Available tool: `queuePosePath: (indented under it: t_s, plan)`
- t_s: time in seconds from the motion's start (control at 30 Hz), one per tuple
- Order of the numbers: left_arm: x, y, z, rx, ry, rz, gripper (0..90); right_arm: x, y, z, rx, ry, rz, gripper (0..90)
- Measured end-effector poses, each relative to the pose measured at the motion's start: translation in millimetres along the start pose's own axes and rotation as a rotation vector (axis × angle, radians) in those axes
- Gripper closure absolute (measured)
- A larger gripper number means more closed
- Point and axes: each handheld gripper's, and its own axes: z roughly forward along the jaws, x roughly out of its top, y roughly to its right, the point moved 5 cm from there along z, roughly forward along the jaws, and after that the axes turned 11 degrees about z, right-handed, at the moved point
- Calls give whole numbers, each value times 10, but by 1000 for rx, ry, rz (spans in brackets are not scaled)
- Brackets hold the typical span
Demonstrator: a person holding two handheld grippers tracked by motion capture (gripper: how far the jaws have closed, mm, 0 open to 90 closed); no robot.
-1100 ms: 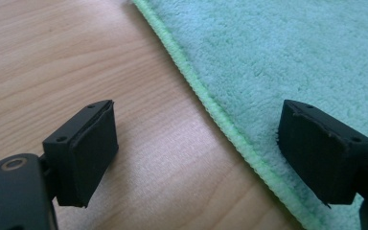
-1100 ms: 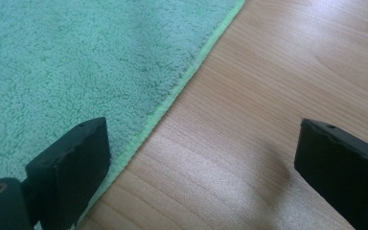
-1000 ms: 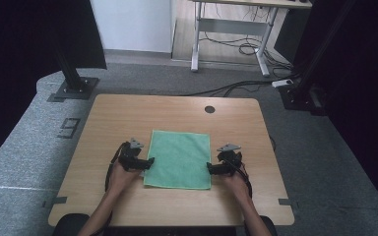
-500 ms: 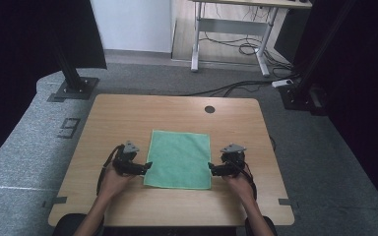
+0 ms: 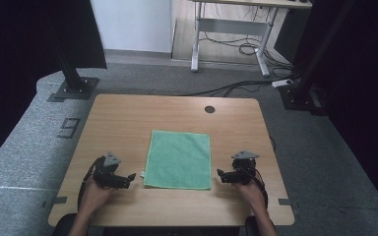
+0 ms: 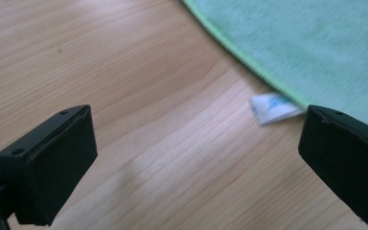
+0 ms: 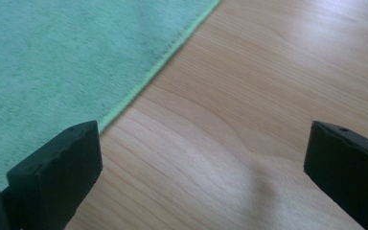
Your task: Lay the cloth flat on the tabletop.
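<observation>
A green cloth (image 5: 178,158) lies flat and spread out on the middle of the wooden table (image 5: 128,123). My left gripper (image 5: 129,179) rests just off the cloth's near left corner, apart from it. Its jaws have just been opening and stand wide with only bare wood between them (image 6: 196,129). The cloth's edge (image 6: 306,43) and its white label (image 6: 273,106) lie just beyond them. My right gripper (image 5: 220,175) sits off the cloth's near right corner. Its jaws have also just been opening, with nothing between them (image 7: 206,139). The cloth (image 7: 67,52) lies to its left.
A round cable hole (image 5: 209,109) sits near the table's far edge. Bare wood runs along both sides of the cloth and in front of it. On the floor behind stand black stand bases (image 5: 74,88), a desk frame (image 5: 231,29) and loose cables (image 5: 236,86).
Both grippers have drawn back from the cloth's side edges, toward the near edge of the table and slightly outward. Both pairs of jaws stand wider. The cloth stays flat.
</observation>
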Motion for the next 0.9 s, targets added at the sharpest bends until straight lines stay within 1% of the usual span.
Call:
queuePosePath:
  t_s: [0.1,0.2,0.33,0.4,0.47,0.57,0.63,0.9]
  plan:
    - [-53,-39,46,-6,0,-22,0,-35,42,15,0,-5,8,0]
    - [-106,-51,104,-11,-14,-32,0,-76,67,49,1,-15,-6,0]
    - [-122,-15,165,-18,-26,-16,0,-123,59,105,15,-35,-13,0]
    - [-117,19,198,-19,-47,12,0,-140,49,124,25,-40,-14,0]
    - [-98,39,208,-15,-40,26,0,-156,38,140,27,-47,-19,0]
    - [-94,40,217,-26,-42,17,0,-167,25,151,25,-39,-21,0]
    - [-102,24,222,-46,-51,-5,0,-168,23,152,22,-40,-22,0]
    - [-103,23,221,-42,-53,-8,0,-169,22,153,21,-40,-21,0]
